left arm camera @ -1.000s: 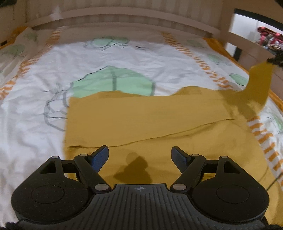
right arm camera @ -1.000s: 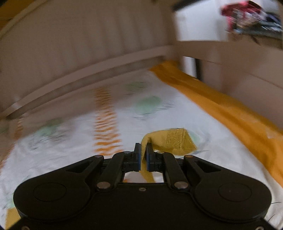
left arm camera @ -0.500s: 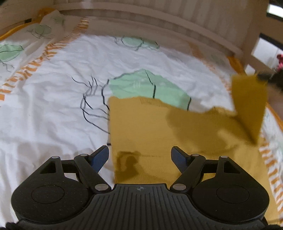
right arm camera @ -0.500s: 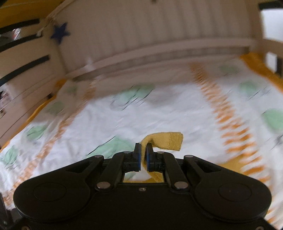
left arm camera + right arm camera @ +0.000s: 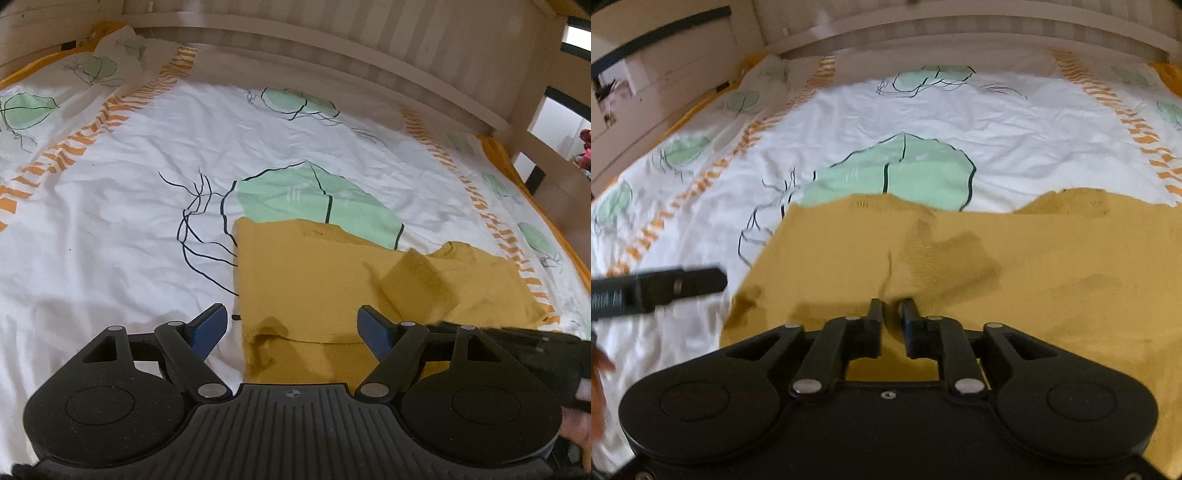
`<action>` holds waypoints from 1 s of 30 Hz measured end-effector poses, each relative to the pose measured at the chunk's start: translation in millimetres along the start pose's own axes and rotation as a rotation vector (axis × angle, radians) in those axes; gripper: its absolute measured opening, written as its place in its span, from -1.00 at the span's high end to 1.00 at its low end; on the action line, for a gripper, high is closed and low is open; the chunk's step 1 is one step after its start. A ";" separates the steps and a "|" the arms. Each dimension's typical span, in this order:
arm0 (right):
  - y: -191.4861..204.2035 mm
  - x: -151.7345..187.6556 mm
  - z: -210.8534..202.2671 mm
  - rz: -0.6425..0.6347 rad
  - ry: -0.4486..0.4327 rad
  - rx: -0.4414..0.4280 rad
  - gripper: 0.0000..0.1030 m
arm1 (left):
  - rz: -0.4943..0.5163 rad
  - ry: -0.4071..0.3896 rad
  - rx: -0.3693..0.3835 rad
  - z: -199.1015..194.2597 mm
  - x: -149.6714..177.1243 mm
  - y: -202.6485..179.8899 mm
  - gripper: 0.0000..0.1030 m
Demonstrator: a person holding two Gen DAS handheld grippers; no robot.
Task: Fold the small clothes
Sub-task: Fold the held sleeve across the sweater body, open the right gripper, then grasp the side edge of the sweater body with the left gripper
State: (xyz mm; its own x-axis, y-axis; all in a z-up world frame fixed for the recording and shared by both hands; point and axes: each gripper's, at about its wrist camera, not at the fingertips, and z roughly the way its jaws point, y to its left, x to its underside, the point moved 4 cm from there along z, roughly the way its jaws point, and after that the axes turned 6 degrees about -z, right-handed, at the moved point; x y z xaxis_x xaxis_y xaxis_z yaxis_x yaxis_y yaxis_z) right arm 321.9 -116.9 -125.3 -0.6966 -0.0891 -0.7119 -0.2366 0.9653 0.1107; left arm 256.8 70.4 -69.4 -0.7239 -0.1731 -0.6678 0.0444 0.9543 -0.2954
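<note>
A mustard-yellow garment [image 5: 332,280] lies flat on the bed, its body folded into a wide band. Its sleeve [image 5: 942,254] is laid across the body, cuff [image 5: 417,284] pointing left. My right gripper [image 5: 892,310] hovers low over the garment's middle. Its jaws are opening, a small gap shows between the pads, and the sleeve's fold runs into that gap without being pinched. My left gripper [image 5: 291,317] stands open above the garment's near left corner, holding nothing. Each gripper shows blurred in the other's view: the right gripper [image 5: 517,343] and the left gripper [image 5: 665,286].
The white duvet [image 5: 129,229] carries green leaf prints and orange striped bands. A pale slatted headboard [image 5: 332,48] closes the far side, and a wooden bed rail [image 5: 546,147] runs along the right. A pillow [image 5: 92,70] sits at the far left corner.
The right gripper swung the sleeve from the bed's right side across to the left and down onto the garment, then parted its jaws. The left gripper shifted left and stayed open.
</note>
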 end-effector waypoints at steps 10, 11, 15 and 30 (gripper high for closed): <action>-41.2 35.0 -41.3 -0.031 -0.037 0.023 -0.19 | 0.082 0.000 0.011 9.7 19.2 -16.7 -0.49; -49.1 39.8 -44.8 -0.027 -0.037 0.027 -0.19 | 0.089 0.003 0.010 11.3 21.9 -18.7 -0.49; -75.9 57.7 -54.1 -0.016 -0.040 0.069 -0.27 | 0.101 0.003 0.028 15.8 30.9 -28.1 -0.49; -96.3 77.2 -68.0 -0.119 -0.152 0.116 -0.57 | 0.222 0.002 0.019 43.4 44.7 -82.1 -0.49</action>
State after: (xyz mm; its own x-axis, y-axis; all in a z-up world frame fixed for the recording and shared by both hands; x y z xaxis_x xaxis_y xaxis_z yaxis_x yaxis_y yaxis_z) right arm 244.8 -233.4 -143.8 -0.5565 -0.1748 -0.8122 -0.2256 0.9727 -0.0548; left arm 250.6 -26.2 -104.7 -0.6963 0.0417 -0.7165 0.2161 0.9642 -0.1538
